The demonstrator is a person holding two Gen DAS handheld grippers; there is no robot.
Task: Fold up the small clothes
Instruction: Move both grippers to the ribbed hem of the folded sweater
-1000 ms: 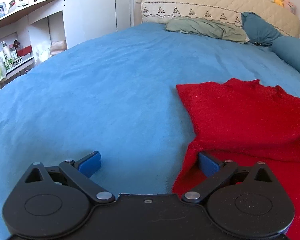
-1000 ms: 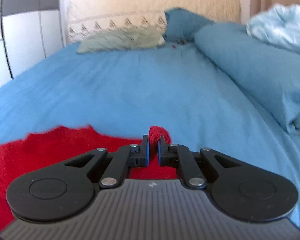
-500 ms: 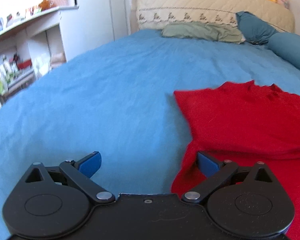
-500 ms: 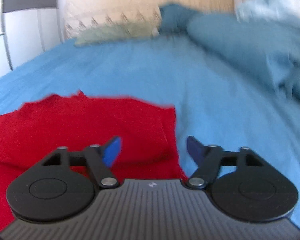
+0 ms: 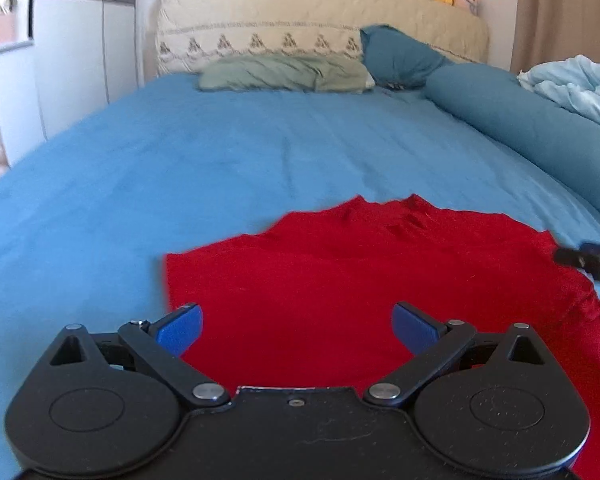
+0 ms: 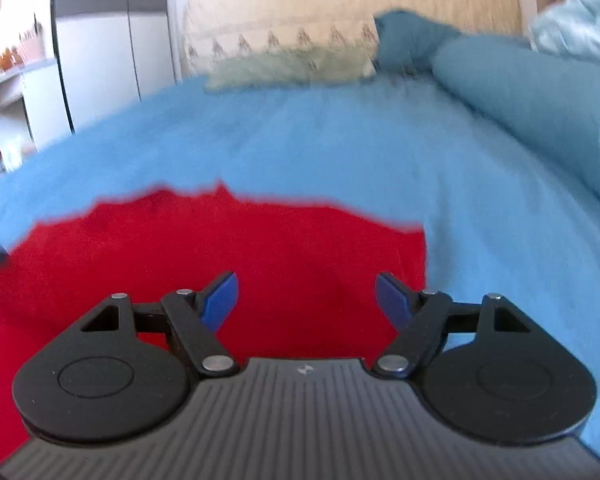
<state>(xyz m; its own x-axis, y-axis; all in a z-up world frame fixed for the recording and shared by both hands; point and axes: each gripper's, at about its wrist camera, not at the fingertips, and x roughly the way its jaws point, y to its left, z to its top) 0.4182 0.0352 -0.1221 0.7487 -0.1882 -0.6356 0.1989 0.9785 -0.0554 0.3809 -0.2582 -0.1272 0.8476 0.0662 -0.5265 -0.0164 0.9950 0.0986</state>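
A red knitted garment (image 5: 340,272) lies folded flat on the blue bedspread (image 5: 180,168). My left gripper (image 5: 296,326) hangs open just above its near part, blue pads wide apart and nothing between them. In the right wrist view the same red garment (image 6: 220,248) fills the lower left, its right edge near the middle. Over that right side my right gripper (image 6: 306,298) stands open and empty. A dark finger of the right gripper (image 5: 592,260) shows at the right edge of the left wrist view.
At the head of the bed lie a green pillow (image 5: 284,74), a teal cushion (image 5: 396,58) and a long teal bolster (image 5: 532,128). A pale blue duvet (image 5: 580,86) is bunched at the far right. White cupboards (image 5: 80,60) stand on the left.
My right gripper let go of the red fabric and opened wide. My left gripper swung right, from the garment's left edge to over the garment. The cloth now lies flat.
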